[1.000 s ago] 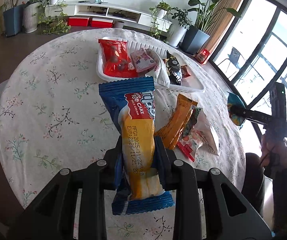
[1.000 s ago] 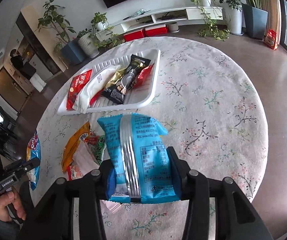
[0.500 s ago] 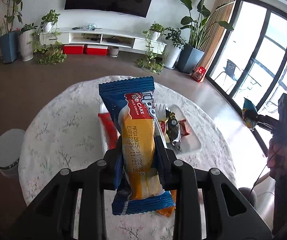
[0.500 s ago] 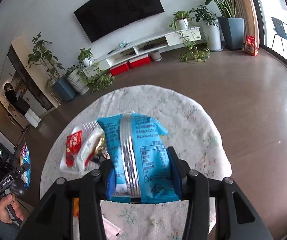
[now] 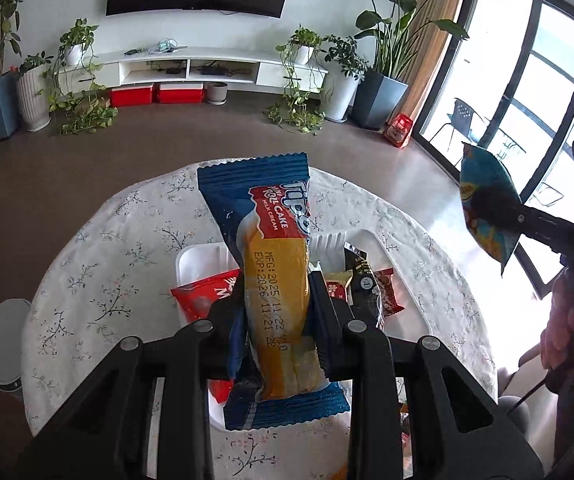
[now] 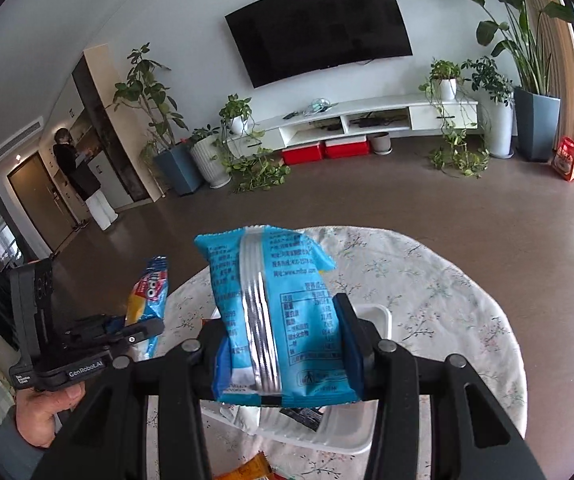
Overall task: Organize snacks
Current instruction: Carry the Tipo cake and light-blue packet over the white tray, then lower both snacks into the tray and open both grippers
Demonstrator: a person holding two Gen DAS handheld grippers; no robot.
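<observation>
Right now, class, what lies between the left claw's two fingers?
A blue-and-yellow roll cake packet, clamped upright between the left claw's fingers, in the left wrist view.

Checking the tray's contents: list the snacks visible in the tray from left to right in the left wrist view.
Red packet → roll cake wrapper held in front by the left gripper → black packet → small red-brown packet.
</observation>
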